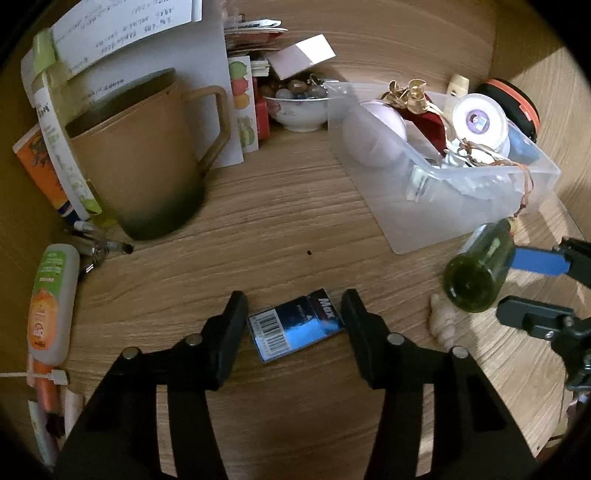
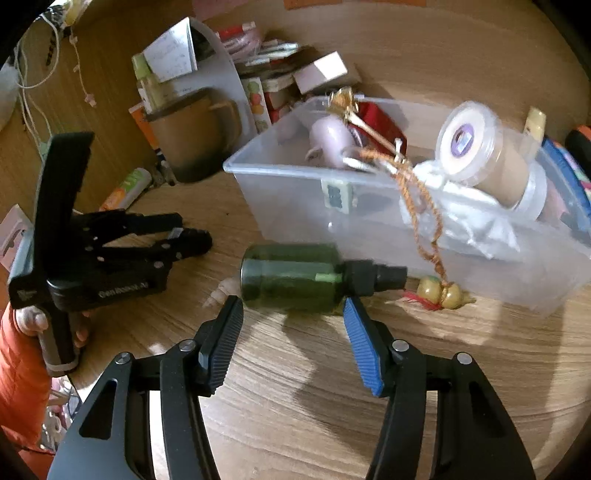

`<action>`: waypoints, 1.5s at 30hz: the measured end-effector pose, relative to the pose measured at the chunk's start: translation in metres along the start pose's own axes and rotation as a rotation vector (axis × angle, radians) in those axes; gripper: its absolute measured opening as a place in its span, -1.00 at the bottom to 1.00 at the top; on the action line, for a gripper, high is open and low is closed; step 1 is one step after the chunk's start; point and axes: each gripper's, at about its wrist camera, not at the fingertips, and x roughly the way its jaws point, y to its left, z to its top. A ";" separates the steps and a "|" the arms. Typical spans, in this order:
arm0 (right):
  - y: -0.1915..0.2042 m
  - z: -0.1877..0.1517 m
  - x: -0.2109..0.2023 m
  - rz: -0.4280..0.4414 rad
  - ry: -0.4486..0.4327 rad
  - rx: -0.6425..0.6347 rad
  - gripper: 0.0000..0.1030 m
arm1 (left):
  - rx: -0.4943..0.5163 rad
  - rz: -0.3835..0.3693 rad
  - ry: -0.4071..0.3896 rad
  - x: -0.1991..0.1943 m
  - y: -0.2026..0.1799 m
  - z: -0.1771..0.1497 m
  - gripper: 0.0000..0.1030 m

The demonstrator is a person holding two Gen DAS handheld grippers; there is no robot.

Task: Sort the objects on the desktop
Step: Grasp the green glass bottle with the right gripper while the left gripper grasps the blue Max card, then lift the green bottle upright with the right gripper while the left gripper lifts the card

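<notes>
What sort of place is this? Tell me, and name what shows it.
Likely a cluttered home desk: a wood-grain desktop carrying a brown mug, stacked papers, and a clear storage bin of odds and ends.

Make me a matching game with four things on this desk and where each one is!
Things:
1. green bottle
2. blue packet
3. brown mug
4. round white tub

Places:
A. standing by the papers
B. flat on the desk between the left gripper's fingers
C. in the clear box
D. on its side between the right gripper's fingers

Pairs: 1-D, 2-B, 3-A, 4-C
</notes>
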 end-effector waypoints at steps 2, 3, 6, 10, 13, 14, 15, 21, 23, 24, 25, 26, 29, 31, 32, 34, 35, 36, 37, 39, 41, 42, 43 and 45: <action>0.003 0.003 -0.002 -0.014 -0.016 -0.008 0.35 | -0.011 -0.011 0.001 -0.002 0.003 0.000 0.01; 0.005 0.004 -0.001 -0.027 -0.020 -0.013 0.37 | -0.012 -0.011 0.001 -0.002 0.003 -0.001 0.01; 0.010 0.009 0.005 -0.036 -0.021 -0.019 0.38 | -0.010 -0.015 0.001 -0.002 -0.001 -0.002 0.01; 0.018 0.010 0.014 -0.077 -0.023 -0.054 0.23 | -0.031 -0.028 -0.003 -0.005 0.003 -0.005 0.01; 0.021 0.008 0.015 -0.075 -0.034 -0.065 0.11 | -0.055 -0.050 -0.009 -0.006 0.008 -0.006 0.00; 0.021 0.008 0.014 -0.071 -0.037 -0.065 0.06 | -0.063 -0.052 -0.011 -0.007 0.009 -0.006 0.00; 0.021 0.008 0.014 -0.073 -0.041 -0.065 0.05 | -0.070 -0.056 -0.015 -0.008 0.010 -0.006 0.00; 0.021 0.009 0.004 -0.035 -0.060 -0.048 -0.42 | -0.100 -0.062 -0.061 -0.016 0.016 -0.008 0.00; 0.020 0.011 0.003 0.002 -0.045 -0.046 -0.78 | -0.104 -0.064 -0.071 -0.019 0.017 -0.008 0.00; 0.019 0.011 0.003 0.013 -0.035 -0.043 -0.78 | -0.104 -0.065 -0.073 -0.020 0.017 -0.008 0.00; 0.020 0.011 0.004 -0.006 -0.022 -0.051 -0.78 | -0.103 -0.067 -0.072 -0.020 0.017 -0.008 0.00; 0.022 0.010 0.006 -0.033 -0.009 -0.064 -0.77 | -0.103 -0.068 -0.071 -0.020 0.016 -0.009 0.00; 0.024 0.008 0.002 -0.057 -0.010 -0.070 -0.39 | -0.107 -0.070 -0.077 -0.022 0.018 -0.010 0.00; 0.028 0.009 -0.004 -0.056 -0.040 -0.089 0.13 | -0.108 -0.068 -0.079 -0.024 0.020 -0.012 0.00; 0.031 0.009 -0.007 -0.055 -0.063 -0.105 0.28 | -0.108 -0.068 -0.078 -0.025 0.020 -0.013 0.00; 0.040 0.012 -0.009 -0.047 -0.083 -0.150 0.29 | -0.102 -0.066 -0.071 -0.025 0.020 -0.015 0.00; 0.043 0.015 -0.006 -0.043 -0.081 -0.162 0.29 | -0.098 -0.062 -0.070 -0.026 0.021 -0.016 0.00; 0.046 0.018 -0.002 -0.030 -0.072 -0.176 0.29 | -0.095 -0.060 -0.070 -0.027 0.022 -0.016 0.00; 0.048 0.020 0.004 -0.011 -0.057 -0.187 0.29 | -0.092 -0.057 -0.069 -0.028 0.022 -0.018 0.00; 0.054 0.024 0.018 0.014 -0.026 -0.210 0.28 | -0.092 -0.049 -0.067 -0.030 0.023 -0.021 0.00; 0.064 0.026 0.032 0.012 -0.001 -0.243 0.28 | -0.089 -0.032 -0.067 -0.031 0.026 -0.025 0.00; 0.067 0.027 0.038 0.018 0.016 -0.255 0.27 | -0.093 -0.030 -0.064 -0.032 0.028 -0.028 0.00; 0.069 0.027 0.043 0.027 0.027 -0.257 0.26 | -0.101 -0.031 -0.061 -0.033 0.030 -0.030 0.00; 0.069 0.026 0.049 0.036 0.043 -0.258 -0.01 | -0.115 -0.029 -0.062 -0.036 0.035 -0.033 0.00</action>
